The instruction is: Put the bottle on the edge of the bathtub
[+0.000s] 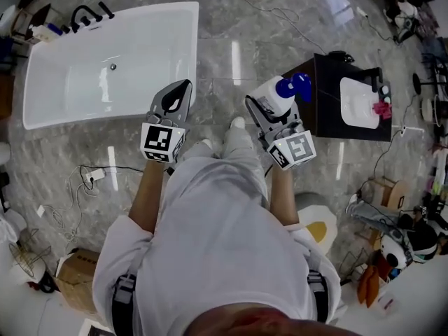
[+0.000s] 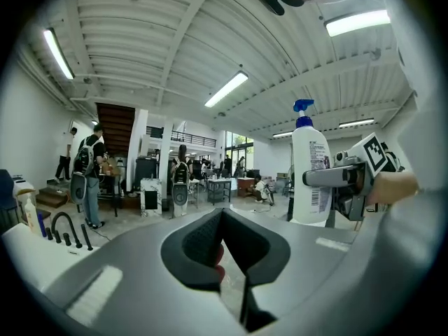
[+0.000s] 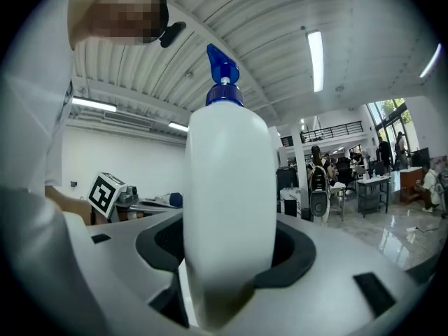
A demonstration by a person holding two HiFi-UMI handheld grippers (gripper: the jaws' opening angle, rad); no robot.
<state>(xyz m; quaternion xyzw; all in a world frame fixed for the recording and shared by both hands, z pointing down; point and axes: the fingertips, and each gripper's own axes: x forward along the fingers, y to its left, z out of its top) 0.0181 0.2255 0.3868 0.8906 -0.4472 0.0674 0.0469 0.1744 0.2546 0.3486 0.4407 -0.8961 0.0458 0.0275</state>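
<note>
A white bottle (image 1: pixel 274 92) with a blue pump top is held in the air, upright, with my right gripper (image 1: pixel 262 106) shut on its body. In the right gripper view the bottle (image 3: pixel 227 187) fills the space between the jaws. The white bathtub (image 1: pixel 193 54) lies on the floor at the upper left, its near right corner just beyond my left gripper (image 1: pixel 179 93). My left gripper (image 2: pixel 224 219) is shut with nothing in it. From the left gripper view the bottle (image 2: pixel 311 173) shows at the right, held by the right gripper (image 2: pixel 350 179).
A black faucet (image 1: pixel 88 16) stands at the tub's far left end. A black stand with a white basin (image 1: pixel 358 103) is to the right of the bottle. Cables, boxes and gear lie on the marble floor around the person's feet (image 1: pixel 236 135).
</note>
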